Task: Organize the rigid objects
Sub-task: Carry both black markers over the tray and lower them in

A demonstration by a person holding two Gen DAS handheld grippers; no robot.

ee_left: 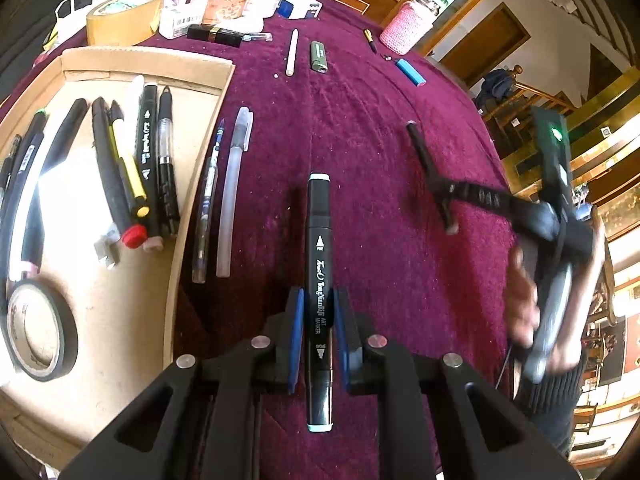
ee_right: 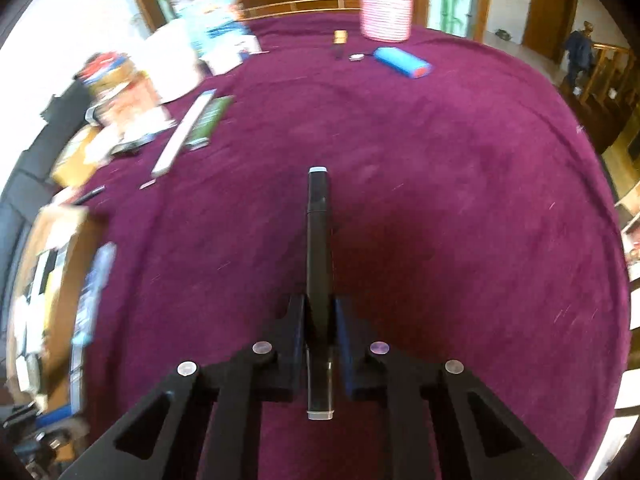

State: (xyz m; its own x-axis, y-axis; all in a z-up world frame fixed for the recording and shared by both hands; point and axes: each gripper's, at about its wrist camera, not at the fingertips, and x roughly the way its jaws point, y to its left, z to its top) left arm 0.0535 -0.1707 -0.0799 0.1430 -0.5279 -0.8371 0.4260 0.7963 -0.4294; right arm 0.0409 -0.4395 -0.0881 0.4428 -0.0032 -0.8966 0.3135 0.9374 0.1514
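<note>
My left gripper (ee_left: 319, 300) is shut on a black art marker (ee_left: 319, 248) with white lettering, held over the maroon cloth to the right of the cardboard tray (ee_left: 160, 288). The tray holds several pens and markers (ee_left: 132, 168) and a roll of black tape (ee_left: 40, 332). My right gripper (ee_right: 319, 308) is shut on another black marker (ee_right: 319, 240). It also shows in the left wrist view (ee_left: 452, 200), blurred, off to the right with the marker sticking out.
Two pens (ee_left: 224, 196) lie on the cloth beside the tray. Farther back lie a white stick (ee_left: 292, 52), a green lighter (ee_left: 319, 56), a blue cylinder (ee_left: 410, 72) and a pink cup (ee_left: 406, 26). A tape roll (ee_left: 124, 20) and jars stand at the back left.
</note>
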